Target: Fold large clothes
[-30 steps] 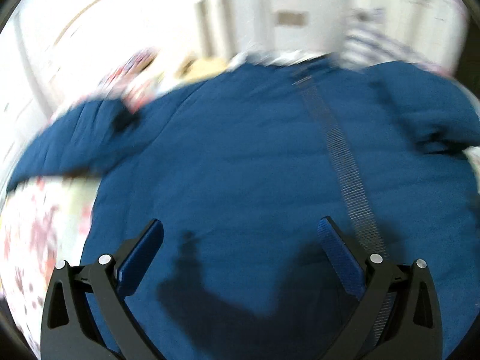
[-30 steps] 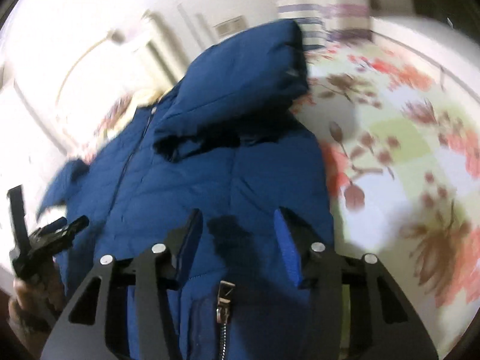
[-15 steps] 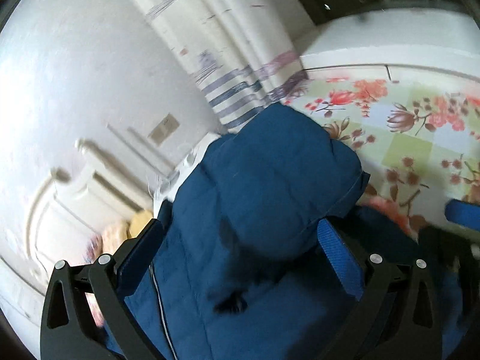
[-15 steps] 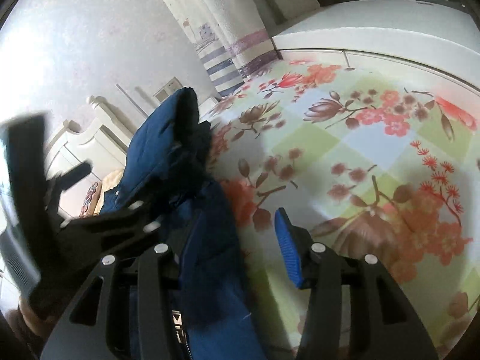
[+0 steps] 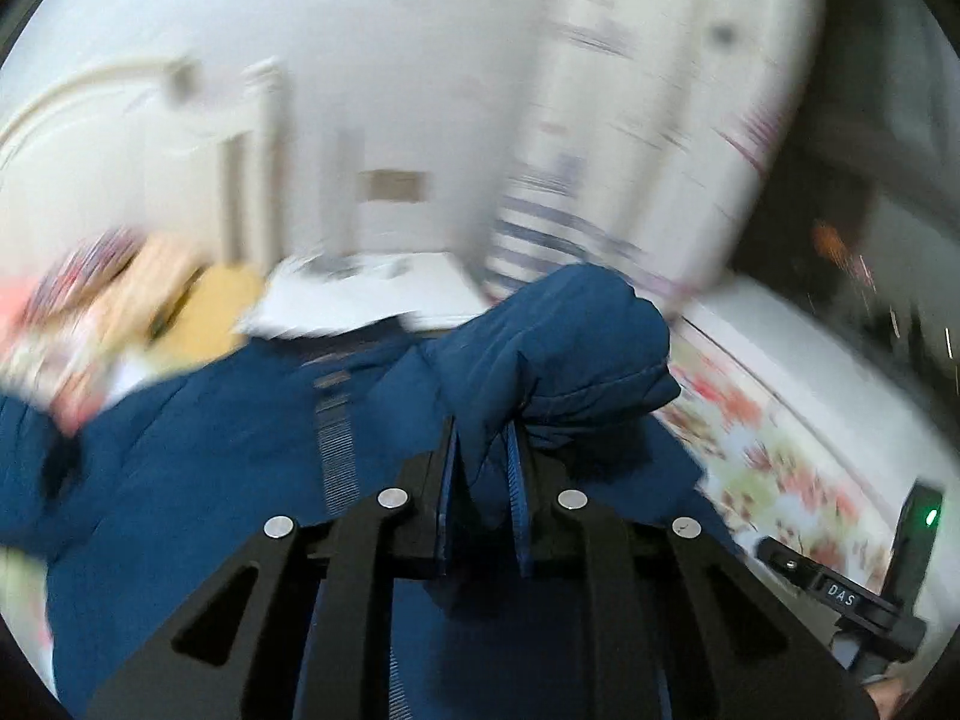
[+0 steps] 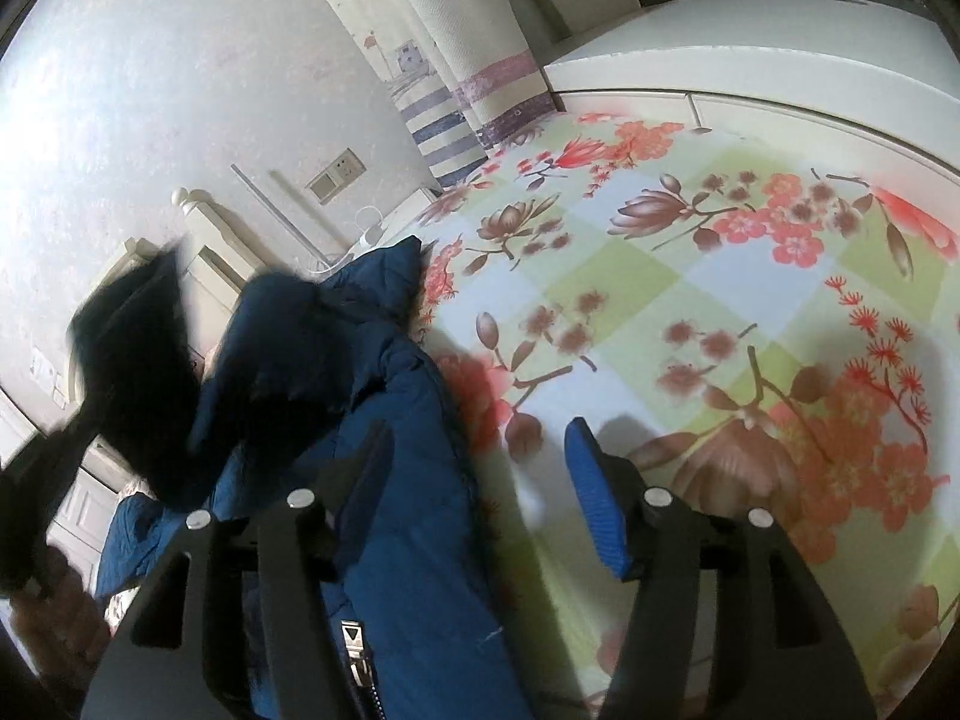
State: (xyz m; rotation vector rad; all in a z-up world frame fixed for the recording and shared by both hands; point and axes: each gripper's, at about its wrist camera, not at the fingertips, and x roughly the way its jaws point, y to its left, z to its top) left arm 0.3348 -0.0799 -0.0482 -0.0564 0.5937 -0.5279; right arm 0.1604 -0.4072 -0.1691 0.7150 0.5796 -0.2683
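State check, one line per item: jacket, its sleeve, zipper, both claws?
blue jacket: spread on the floral bedsheet, not yet folded.
sleeve: lifted off the jacket body, pinched.
zipper: pull lies at the near hem; closed or open cannot be told.
left claw: shut on the sleeve.
right claw: open, jaws just widening, jacket edge between them, not gripped.
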